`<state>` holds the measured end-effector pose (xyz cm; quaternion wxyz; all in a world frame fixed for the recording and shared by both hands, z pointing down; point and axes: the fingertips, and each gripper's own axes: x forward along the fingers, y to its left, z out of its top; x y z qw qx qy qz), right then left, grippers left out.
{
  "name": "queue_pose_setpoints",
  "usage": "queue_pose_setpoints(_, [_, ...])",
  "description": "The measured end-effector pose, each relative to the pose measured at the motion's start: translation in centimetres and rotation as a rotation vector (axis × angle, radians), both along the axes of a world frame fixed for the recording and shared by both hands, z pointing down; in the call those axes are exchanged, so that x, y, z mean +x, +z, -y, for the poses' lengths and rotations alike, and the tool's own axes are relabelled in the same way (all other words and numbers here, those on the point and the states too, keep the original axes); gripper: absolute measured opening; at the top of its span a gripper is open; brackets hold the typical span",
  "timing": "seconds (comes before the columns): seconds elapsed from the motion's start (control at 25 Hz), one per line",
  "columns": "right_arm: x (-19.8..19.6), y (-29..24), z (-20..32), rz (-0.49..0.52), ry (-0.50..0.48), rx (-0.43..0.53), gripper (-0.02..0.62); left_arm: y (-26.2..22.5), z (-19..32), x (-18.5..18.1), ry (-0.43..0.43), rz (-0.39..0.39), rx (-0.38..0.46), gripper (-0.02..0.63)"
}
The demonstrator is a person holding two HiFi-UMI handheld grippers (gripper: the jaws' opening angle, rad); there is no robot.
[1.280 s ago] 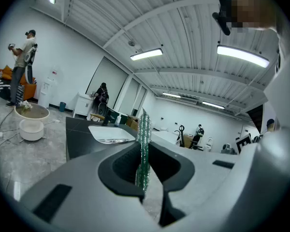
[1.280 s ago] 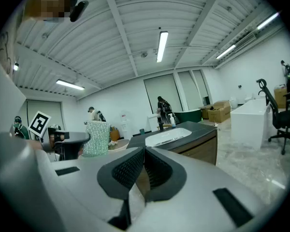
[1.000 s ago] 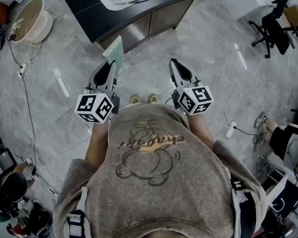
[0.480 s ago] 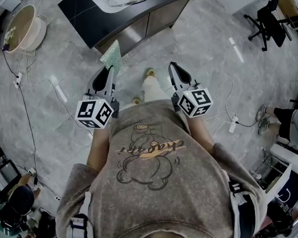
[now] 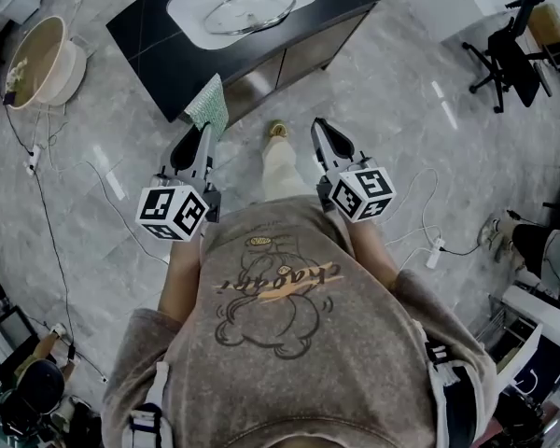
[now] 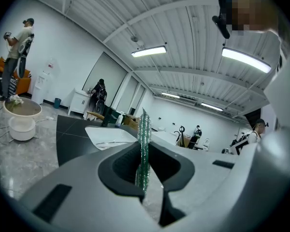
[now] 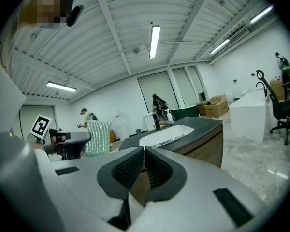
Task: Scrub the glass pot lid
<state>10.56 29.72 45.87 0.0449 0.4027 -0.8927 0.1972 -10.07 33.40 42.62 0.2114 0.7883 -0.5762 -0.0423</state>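
The glass pot lid (image 5: 250, 11) lies in a white sink basin (image 5: 185, 7) set in a black counter (image 5: 159, 35) ahead of me. My left gripper (image 5: 202, 131) is shut on a green scrubbing cloth (image 5: 208, 104), which stands upright between its jaws (image 6: 144, 144). My right gripper (image 5: 321, 127) is shut with nothing in it; in the right gripper view (image 7: 143, 152) its pads touch. Both grippers hang above the floor, short of the counter. From the right gripper view the cloth (image 7: 97, 137) and the basin (image 7: 166, 135) show ahead.
A beige tub (image 5: 39, 62) stands on the floor at the left, with cables (image 5: 47, 185) trailing nearby. An office chair (image 5: 515, 56) is at the far right. A power strip (image 5: 436, 246) lies on the floor at the right. My foot (image 5: 278, 131) steps toward the counter.
I have walked closer to the counter; the sink and lid now show more fully. Both grippers moved forward with me, the left still holding the cloth.
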Motion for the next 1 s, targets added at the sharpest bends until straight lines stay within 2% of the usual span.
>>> queue_pose_setpoints(0.2, [-1.3,-0.4,6.4,0.020,-0.029,0.001,0.032,-0.3,6.2,-1.2,-0.014,-0.002,-0.004,0.060])
queue_pose_setpoints(0.6, [-1.7,-2.0,19.9,-0.017,-0.083,0.007,0.032,-1.7,19.3,-2.1,-0.047,-0.017,-0.026,0.060])
queue_pose_setpoints(1.0, [-2.7,-0.4,28.9,-0.028,-0.178,-0.027,0.032,-2.4,29.2,-1.7,-0.087,-0.037,-0.023,0.060])
